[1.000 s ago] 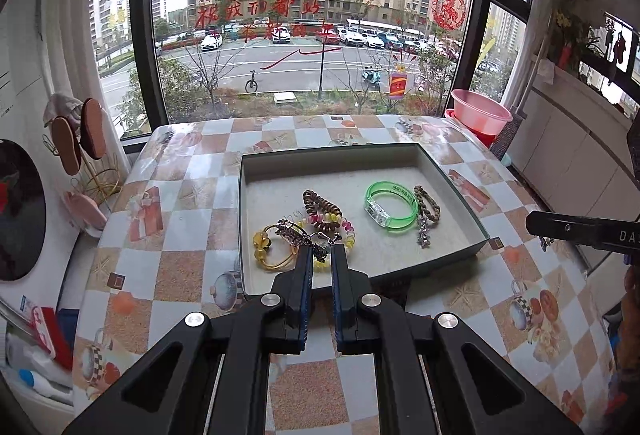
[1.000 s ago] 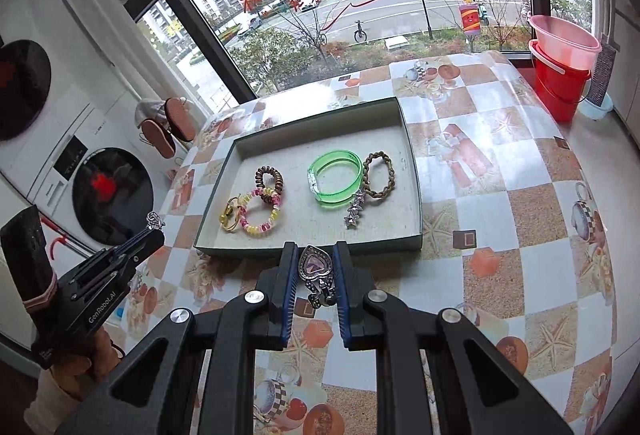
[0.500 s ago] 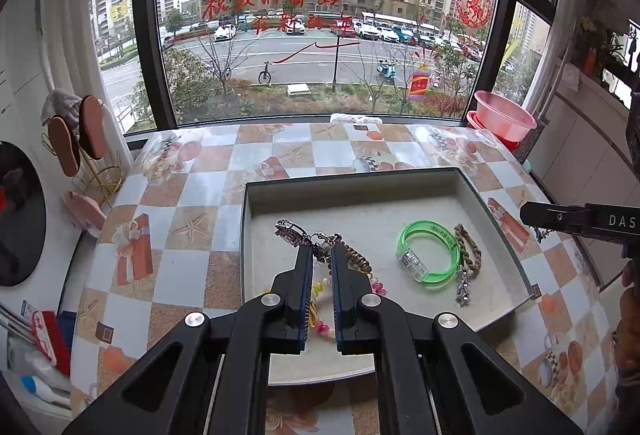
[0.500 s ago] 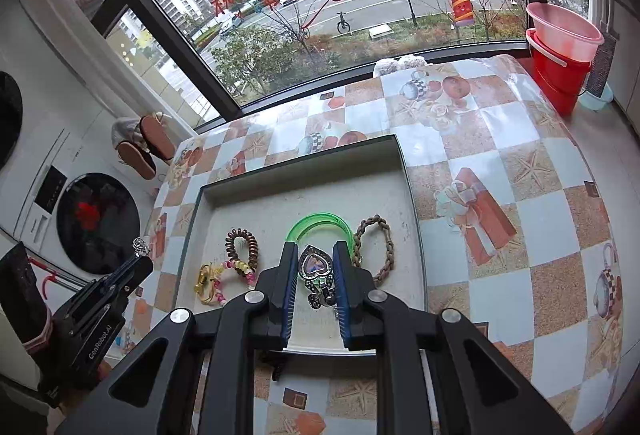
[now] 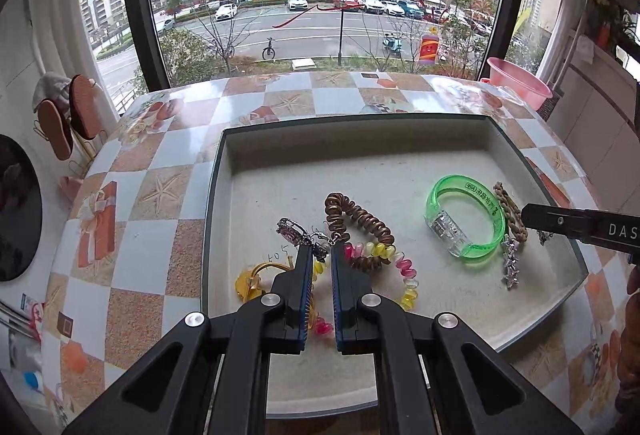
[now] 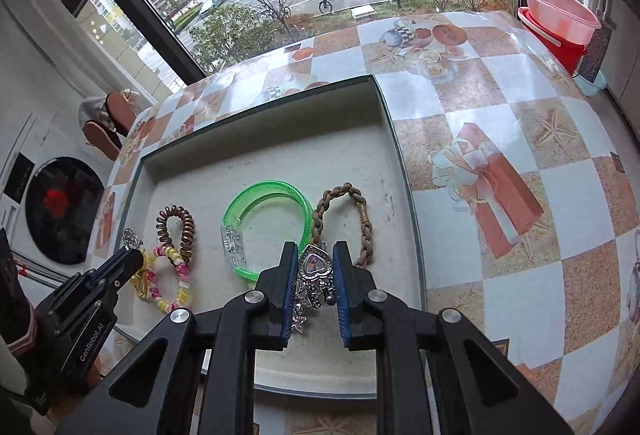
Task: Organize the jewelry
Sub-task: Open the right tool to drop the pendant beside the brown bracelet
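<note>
A grey tray (image 5: 400,159) on the checked table holds a green bangle (image 5: 464,219), a braided brown bracelet (image 5: 510,211), a brown coil band (image 5: 358,217), a bead bracelet (image 5: 400,267) and a yellow piece (image 5: 250,281). My left gripper (image 5: 318,255) is shut on a silver chain with a pink charm (image 5: 292,229), held over the tray's left part. My right gripper (image 6: 314,255) is shut on a silver heart pendant chain (image 6: 316,267), over the tray's near edge by the green bangle (image 6: 266,227). Its finger shows in the left wrist view (image 5: 576,225).
The tray (image 6: 280,139) sits mid-table by the window. A pink basin (image 5: 520,79) on a red bucket (image 6: 560,43) stands beyond the table's right end. Washing machine doors (image 6: 64,207) and slippers (image 5: 66,119) are at the left.
Both grippers have moved forward and lower over the tray, each still holding its chain. The tray now fills more of both views.
</note>
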